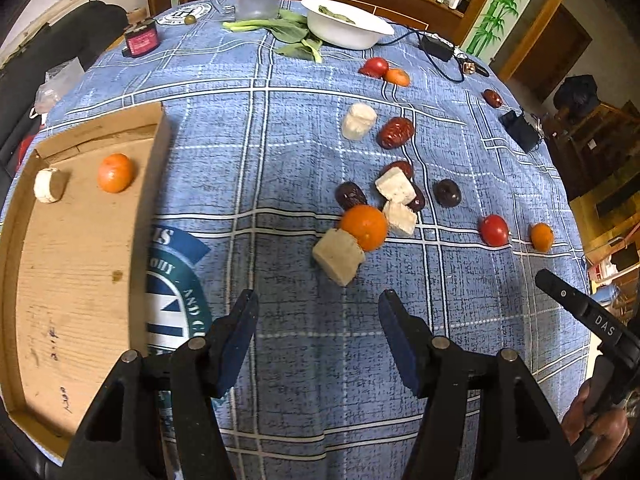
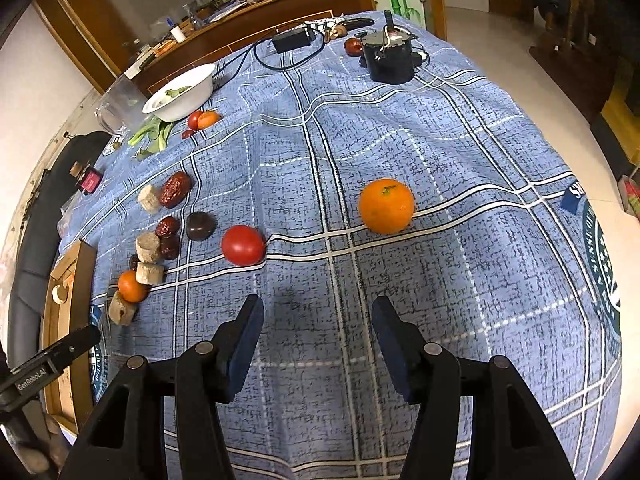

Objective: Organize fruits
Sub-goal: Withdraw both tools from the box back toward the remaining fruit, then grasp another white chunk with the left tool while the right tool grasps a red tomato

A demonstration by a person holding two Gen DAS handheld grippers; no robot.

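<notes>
Here, both grippers hover empty above the blue plaid tablecloth (image 1: 304, 140): the left gripper (image 1: 318, 340), jaws wide apart, faces a near small orange mandarin (image 1: 364, 227), presumably bound for the shallow cardboard tray (image 1: 80, 280) at left; the right gripper (image 2: 318, 340), equally spread, faces a larger orange (image 2: 386, 206).

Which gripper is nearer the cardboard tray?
Left. The left gripper hangs open just right of the cardboard tray; the right gripper, also open, is farther right, over the tablecloth near a big orange.
</notes>
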